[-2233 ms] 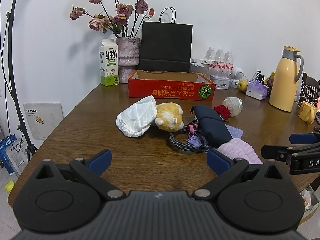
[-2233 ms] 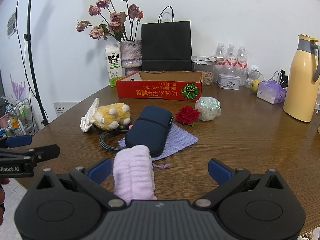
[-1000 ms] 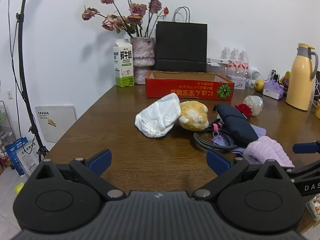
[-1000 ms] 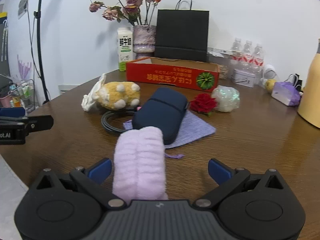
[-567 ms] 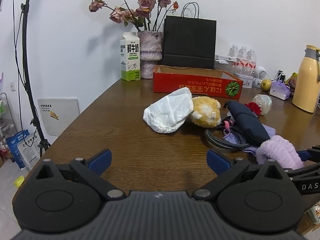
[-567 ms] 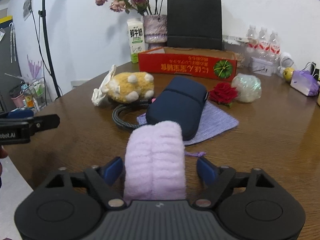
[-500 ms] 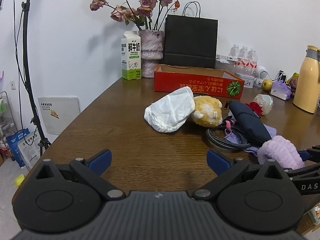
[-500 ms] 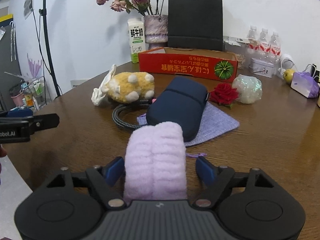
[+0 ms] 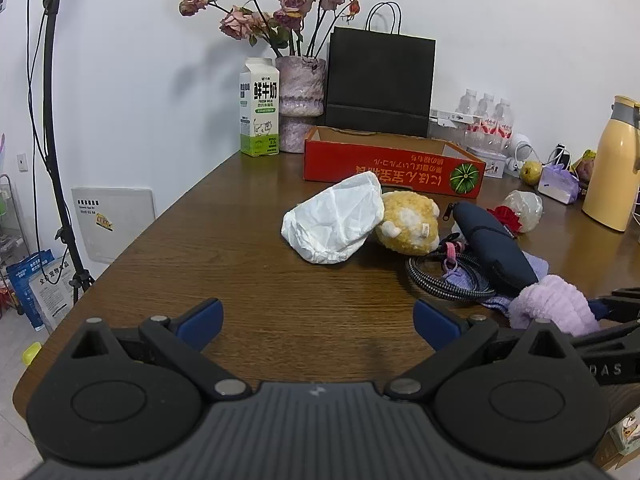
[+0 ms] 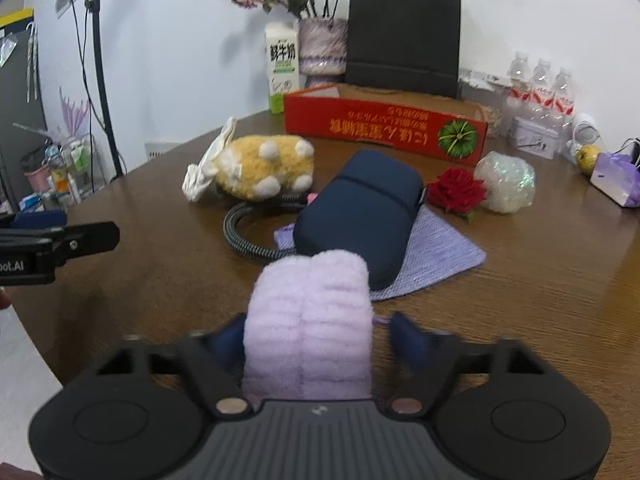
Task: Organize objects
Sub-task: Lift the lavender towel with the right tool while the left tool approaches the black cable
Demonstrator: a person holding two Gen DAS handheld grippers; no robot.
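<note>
A fluffy lilac towel roll (image 10: 308, 320) lies at the table's near edge between the fingers of my right gripper (image 10: 316, 340), which has closed in on its sides; it also shows in the left wrist view (image 9: 554, 310). Beyond it lie a navy pouch (image 10: 360, 212), a lilac cloth bag (image 10: 436, 248), a coiled cable (image 10: 244, 236), a yellow plush toy (image 10: 264, 168), a red rose (image 10: 456, 192) and a white crumpled bag (image 9: 332, 218). A red cardboard box (image 10: 384, 128) stands open at the back. My left gripper (image 9: 318, 318) is open and empty over the near table edge.
At the back stand a milk carton (image 9: 259, 108), a vase of dried roses (image 9: 300, 100), a black paper bag (image 9: 380, 88) and water bottles (image 10: 540, 92). A yellow thermos (image 9: 608, 164) stands at the right. A clear wrapped ball (image 10: 506, 182) lies beside the rose.
My right gripper has moved forward around the lilac towel roll and its fingers have closed in against it. My left gripper has drifted slightly and stays open.
</note>
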